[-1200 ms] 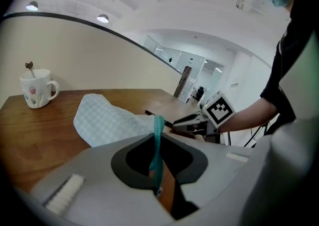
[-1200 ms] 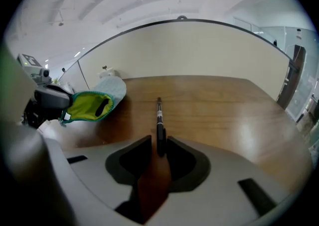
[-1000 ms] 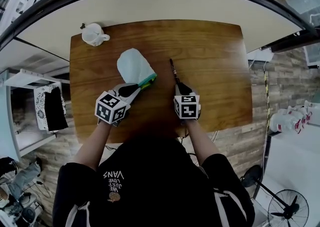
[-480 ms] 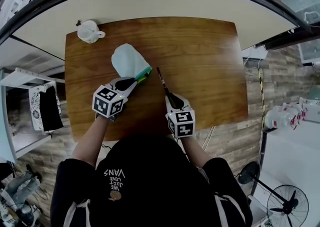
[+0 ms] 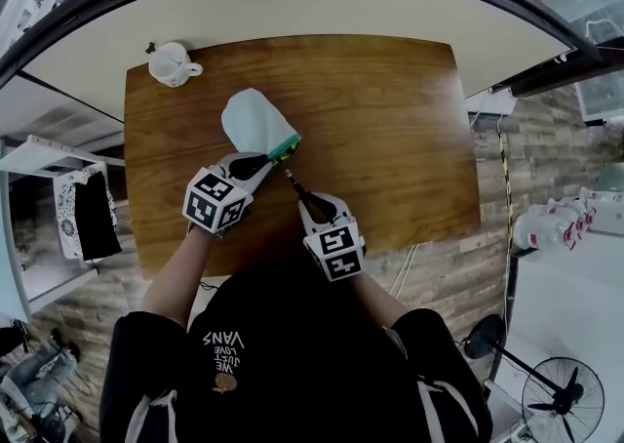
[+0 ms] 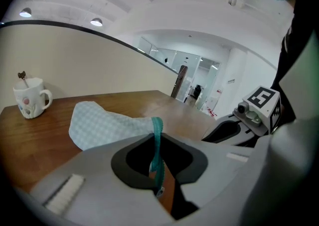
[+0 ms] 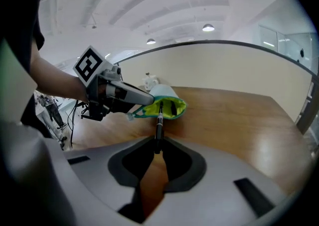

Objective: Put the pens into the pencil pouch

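A pale blue pencil pouch [image 5: 253, 119] lies on the wooden table [image 5: 390, 119], its teal-edged, yellow-lined mouth [image 5: 286, 148] towards me. My left gripper [image 5: 259, 164] is shut on the teal zipper edge [image 6: 156, 143] at the mouth and holds it up. My right gripper [image 5: 305, 200] is shut on the rear end of a black pen [image 5: 292, 181]. In the right gripper view the pen [image 7: 159, 126] points away from me, with its tip at the open mouth [image 7: 168, 108], right beside the left gripper [image 7: 127, 94]. A dark object shows inside the mouth.
A white mug [image 5: 171, 63] with something standing in it sits at the table's far left corner; the left gripper view shows the mug [image 6: 30, 101] beyond the pouch [image 6: 104, 126]. Bare wood spreads to the right of the pouch.
My right gripper has carried the pen left and nearer to me, swinging its tip from the bare table to the pouch mouth. The left gripper and the pouch have stayed put.
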